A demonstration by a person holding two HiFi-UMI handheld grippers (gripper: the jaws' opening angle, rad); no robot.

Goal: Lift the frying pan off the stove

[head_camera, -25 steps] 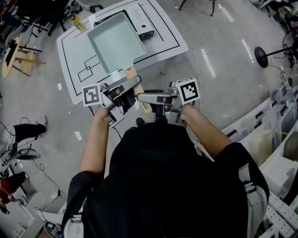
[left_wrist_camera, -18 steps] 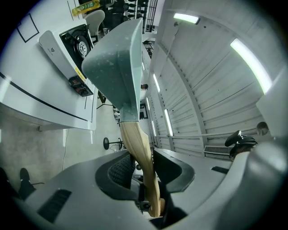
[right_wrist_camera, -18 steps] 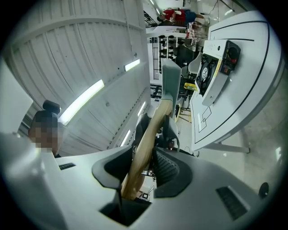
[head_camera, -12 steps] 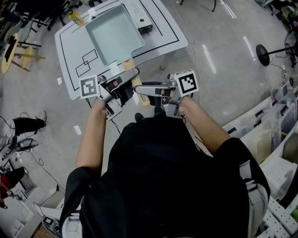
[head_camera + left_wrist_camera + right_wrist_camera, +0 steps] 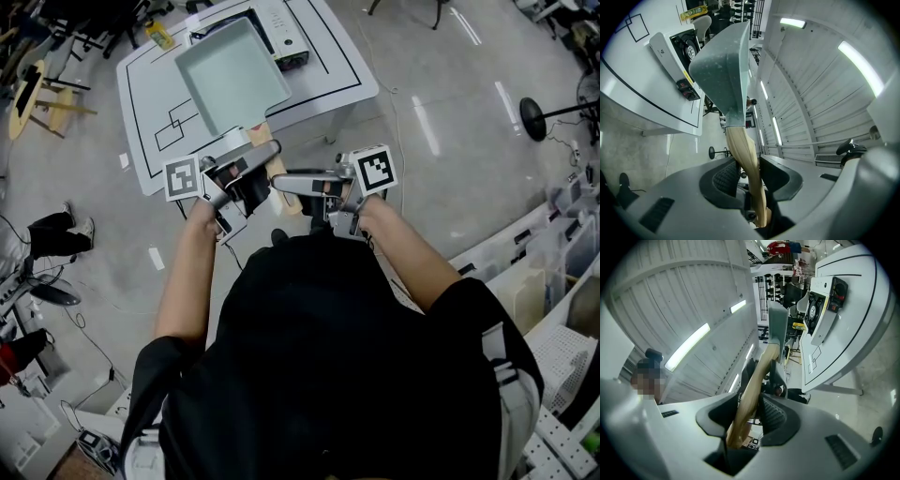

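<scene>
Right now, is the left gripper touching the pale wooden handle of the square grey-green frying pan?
Touching. In the left gripper view, the left gripper is clamped on the pale wooden handle from both sides, with no gap.

Pale teal pan point(image 5: 230, 75), tan handle point(image 5: 743, 154)

- Head view: from above the person's head, steeply down over the shoulders onto the white table point(image 5: 319, 94) and the floor, some way off.
- Left gripper view: close behind its jaws, rolled sideways, looking along the wooden handle point(image 5: 743, 159) to the frying pan point(image 5: 724, 70).
- Right gripper view: likewise, seemingly rolled the opposite way.
- All three views share the pan, handle and table.
</scene>
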